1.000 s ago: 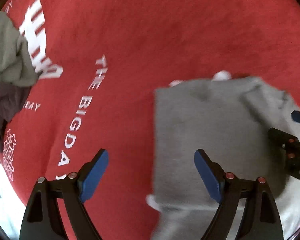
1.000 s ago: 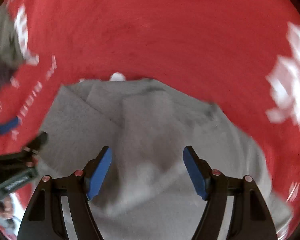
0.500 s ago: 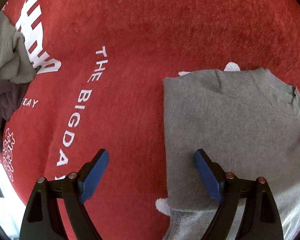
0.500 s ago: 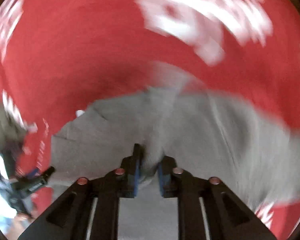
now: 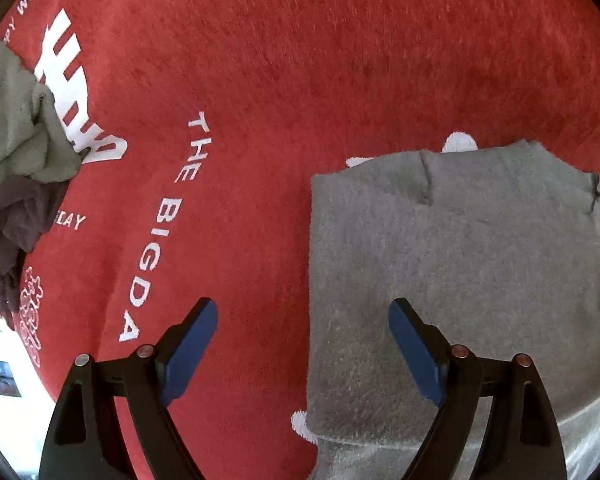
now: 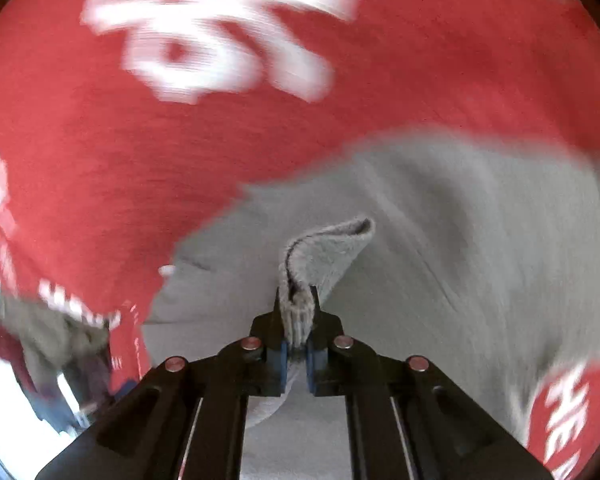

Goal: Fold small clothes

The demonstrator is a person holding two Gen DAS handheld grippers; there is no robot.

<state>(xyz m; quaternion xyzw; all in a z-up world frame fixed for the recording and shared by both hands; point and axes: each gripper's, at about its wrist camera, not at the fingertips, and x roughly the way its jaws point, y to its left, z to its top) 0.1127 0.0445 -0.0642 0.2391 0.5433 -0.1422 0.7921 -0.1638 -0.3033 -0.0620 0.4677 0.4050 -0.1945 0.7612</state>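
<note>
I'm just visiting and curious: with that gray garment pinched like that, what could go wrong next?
The right hand-held gripper pinches only a small bunched edge of the gray garment, so it may slip out when pulled. The left hand-held gripper is open and holds nothing down, so the folded part could drag across the red cloth.

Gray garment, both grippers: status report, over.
Right gripper just closed, fingers pinching a fold of the gray garment. Left gripper open, holding nothing. Clothes pile off to the side, nothing in the way.
</note>
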